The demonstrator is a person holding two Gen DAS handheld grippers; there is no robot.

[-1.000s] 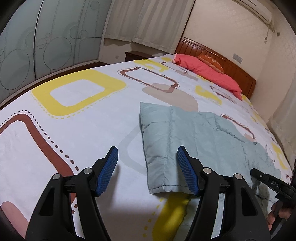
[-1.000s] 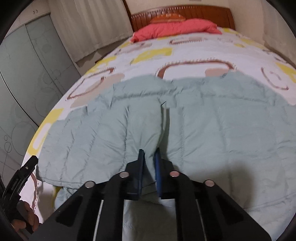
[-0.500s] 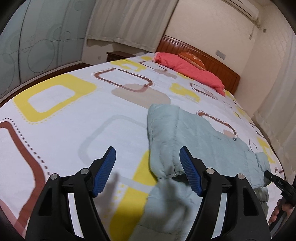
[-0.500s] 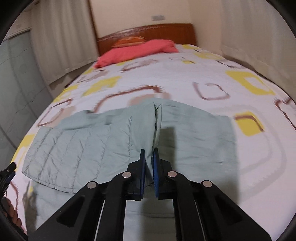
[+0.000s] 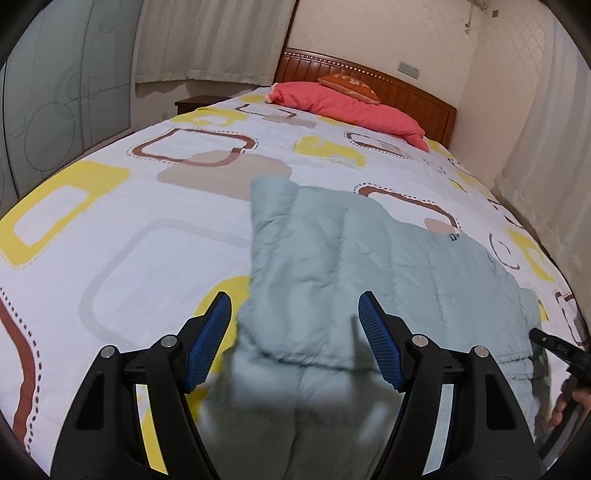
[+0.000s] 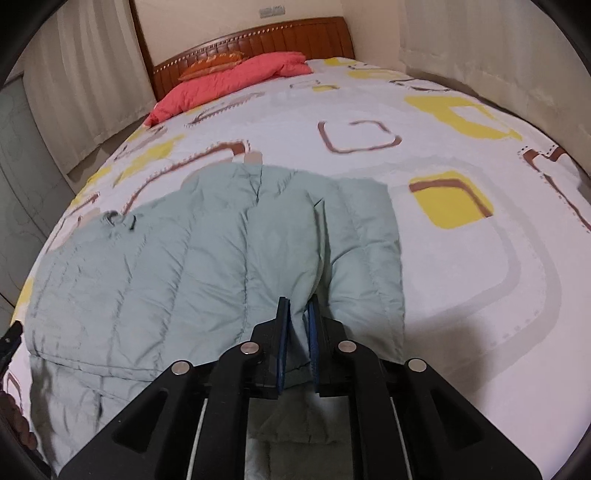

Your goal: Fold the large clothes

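Jacket [image 6: 192,266], pale green quilted puffer, lies spread across the near half of the bed [image 6: 424,110], partly folded: an upper layer sits over a lower layer whose hem shows at the near edge. Your left tool [image 5: 295,339] hangs over the jacket's near left part with its blue pads [image 5: 378,347] wide apart and nothing between them; the fabric lies below, not gripped. Your right tool [image 6: 297,332] is at the jacket's right side, jaws narrow and just been opening; a bunched fold of the green fabric sits between the pads, and you cannot tell whether they still pinch it. The right tool shows in the left wrist view at the far right edge, with fingers [image 5: 561,406] of your hand on its handle. Bedsheet is white with yellow, brown and grey rounded squares. A coral red quilt [image 5: 354,107] and an orange pillow [image 5: 349,83] lie against the wooden headboard [image 6: 295,35]. Curtains [image 5: 207,40] hang behind; frosted wardrobe doors [image 5: 55,92] stand left.
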